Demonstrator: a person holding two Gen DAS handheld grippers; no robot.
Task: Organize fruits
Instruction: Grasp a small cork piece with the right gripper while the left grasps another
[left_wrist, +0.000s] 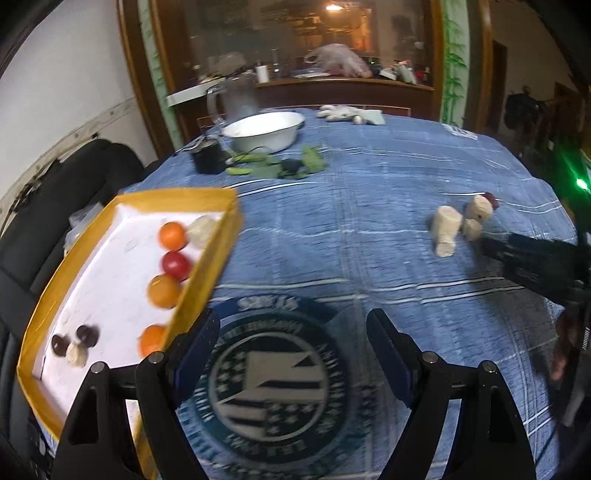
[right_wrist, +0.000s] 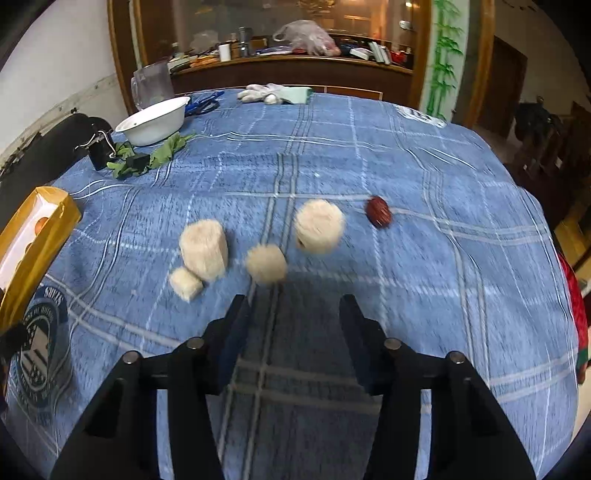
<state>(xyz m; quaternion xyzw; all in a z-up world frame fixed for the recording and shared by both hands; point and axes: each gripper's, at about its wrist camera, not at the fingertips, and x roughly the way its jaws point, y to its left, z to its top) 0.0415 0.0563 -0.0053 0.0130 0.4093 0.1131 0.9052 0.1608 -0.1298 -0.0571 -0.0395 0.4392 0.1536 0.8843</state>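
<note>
A yellow box (left_wrist: 207, 280) with a white floor lies at the table's left and holds oranges (left_wrist: 172, 235), a red tomato (left_wrist: 176, 265), dark dates (left_wrist: 87, 335) and pale pieces. My left gripper (left_wrist: 291, 332) hovers open and empty beside its right wall. Several pale cut fruit chunks (right_wrist: 204, 248) and a red date (right_wrist: 378, 211) lie on the blue cloth. My right gripper (right_wrist: 295, 306) stands open just short of the nearest small chunk (right_wrist: 266, 264), holding nothing. In the left wrist view the same chunks (left_wrist: 447, 229) lie at the right, with the right gripper's black body (left_wrist: 532, 262) beside them.
A white bowl (left_wrist: 264, 130), a clear jug (left_wrist: 236, 96), a black box (left_wrist: 208, 155), green leaves (left_wrist: 291, 166) and white gloves (right_wrist: 269, 93) sit at the table's far side. A black chair (left_wrist: 55, 199) stands at left. A wooden cabinet stands behind the table.
</note>
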